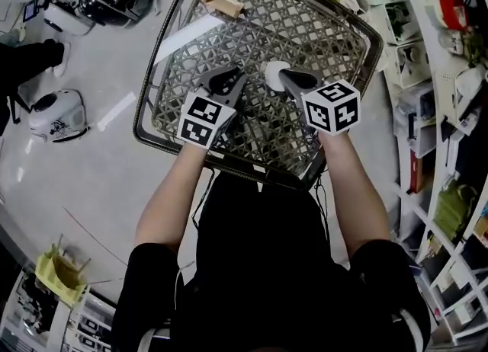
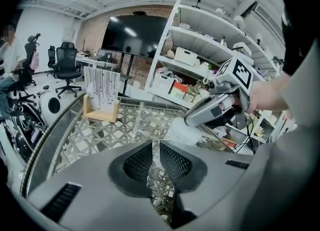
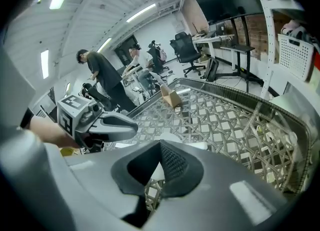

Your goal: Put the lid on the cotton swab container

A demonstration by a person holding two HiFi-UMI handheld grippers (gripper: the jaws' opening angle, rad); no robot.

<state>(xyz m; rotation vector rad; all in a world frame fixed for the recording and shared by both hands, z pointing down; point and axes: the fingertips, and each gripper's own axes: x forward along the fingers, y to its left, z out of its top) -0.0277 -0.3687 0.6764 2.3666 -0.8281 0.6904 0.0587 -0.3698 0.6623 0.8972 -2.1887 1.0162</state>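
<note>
The lattice table fills the middle of the scene, with crowded shelves along the right. Both grippers are held over its near half, side by side and pointing away from the person. The left gripper has its jaws drawn almost together, with only a slit between the pads, and nothing but lattice shows through it. The right gripper has its jaws meeting at the tips and also holds nothing. Its tip sits over the right edge of a white round piece that rests on the table just between the two tips. This is the task's thing, though whether it is the container, the lid or both already stacked I cannot tell (it is small and half covered). A small wooden stand sits well apart at the far edge. My reading is that this is the approach step — nothing is grasped, no lid is seen in the air. The next move calls for one gripper to part its jaws and take the lid by its rim, while the other steadies the container. The lid then has to come down level and centred — a light tub on a smooth top could slide under a skewed push.
</note>
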